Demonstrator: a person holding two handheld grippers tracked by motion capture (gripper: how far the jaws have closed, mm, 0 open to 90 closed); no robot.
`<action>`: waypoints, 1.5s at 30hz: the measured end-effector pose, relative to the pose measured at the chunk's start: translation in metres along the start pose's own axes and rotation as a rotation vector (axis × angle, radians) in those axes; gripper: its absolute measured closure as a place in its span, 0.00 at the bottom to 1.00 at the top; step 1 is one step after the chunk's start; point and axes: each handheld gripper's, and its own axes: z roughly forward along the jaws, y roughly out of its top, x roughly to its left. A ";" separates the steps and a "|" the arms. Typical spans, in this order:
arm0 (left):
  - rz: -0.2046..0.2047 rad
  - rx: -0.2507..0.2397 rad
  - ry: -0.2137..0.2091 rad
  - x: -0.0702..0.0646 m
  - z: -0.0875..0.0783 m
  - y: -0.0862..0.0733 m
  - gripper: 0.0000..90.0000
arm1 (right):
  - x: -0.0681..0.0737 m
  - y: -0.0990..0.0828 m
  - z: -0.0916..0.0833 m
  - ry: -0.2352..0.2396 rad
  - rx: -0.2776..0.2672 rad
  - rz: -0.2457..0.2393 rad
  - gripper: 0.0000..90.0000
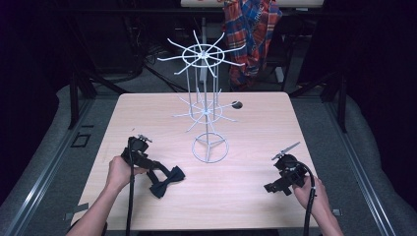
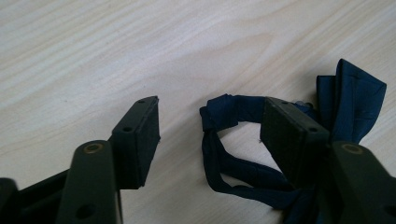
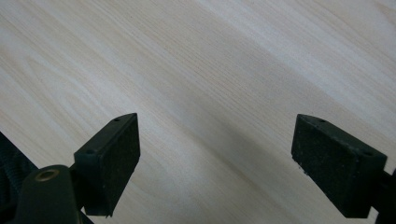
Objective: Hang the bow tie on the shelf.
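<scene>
A dark navy bow tie (image 1: 167, 180) lies on the light wooden table (image 1: 255, 132), left of centre near the front. My left gripper (image 1: 158, 171) is right at it and stands open. In the left gripper view the bow tie (image 2: 352, 100) lies at the right with its strap (image 2: 229, 163) looped between the jaws; one jaw rests over the strap near the bow, the other stands apart on bare wood. My right gripper (image 1: 275, 187) hovers low at the front right, open, with bare table (image 3: 210, 93) between its fingers (image 3: 112, 163).
A white wire display stand (image 1: 206, 103) with two tiers of radiating hooks rises from a ring base at the table's middle. A small dark hole (image 1: 237, 104) sits in the table behind it. A plaid shirt (image 1: 251, 34) hangs beyond the far edge.
</scene>
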 end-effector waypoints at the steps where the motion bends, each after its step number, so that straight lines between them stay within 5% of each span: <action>1: 0.000 0.003 -0.004 0.000 0.001 0.000 0.47 | 0.000 0.000 0.000 0.000 0.001 -0.001 0.17; 15: 0.044 0.100 0.000 -0.006 0.016 0.002 0.76 | -0.002 -0.001 -0.001 -0.003 0.010 -0.008 0.17; 27: 0.073 0.112 0.024 -0.011 0.015 0.001 0.95 | -0.001 -0.001 -0.001 -0.007 0.008 -0.002 0.17; 45: 0.123 -0.091 0.030 -0.032 -0.033 0.008 0.97 | -0.001 -0.002 -0.001 0.000 -0.017 0.014 0.17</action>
